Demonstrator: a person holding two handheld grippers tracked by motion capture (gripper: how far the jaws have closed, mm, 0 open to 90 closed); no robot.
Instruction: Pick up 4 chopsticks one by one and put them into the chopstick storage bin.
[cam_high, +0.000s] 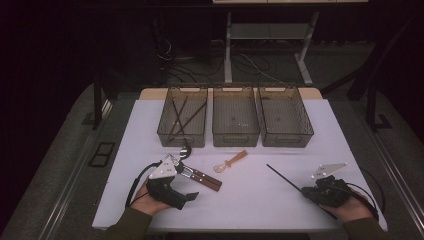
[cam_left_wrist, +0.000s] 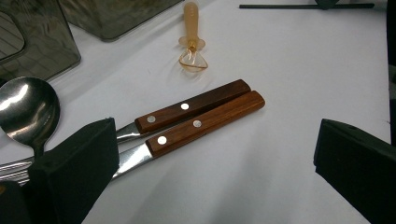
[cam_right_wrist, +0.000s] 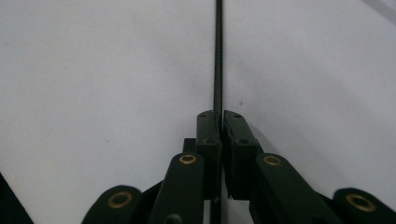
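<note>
A thin black stick (cam_right_wrist: 217, 56) lies on the white table (cam_high: 250, 200) at the right, running away from my right gripper (cam_right_wrist: 219, 121), whose jaws are shut on its near part. In the high view that gripper (cam_high: 306, 190) rests low near the front right edge, on the stick (cam_high: 282, 176). My left gripper (cam_left_wrist: 217, 154) stands open over the blades of two wooden-handled knives (cam_left_wrist: 201, 116). In the high view it (cam_high: 186, 186) sits at the front left beside the knives (cam_high: 205, 179). A metal spoon (cam_left_wrist: 28, 109) lies by its left jaw.
An amber plastic spoon (cam_high: 231, 161) lies mid-table. Three translucent bins stand in a row at the back: the left bin (cam_high: 181, 142) holds several black sticks, the middle bin (cam_high: 235, 141) and the right bin (cam_high: 286, 141) look nearly bare.
</note>
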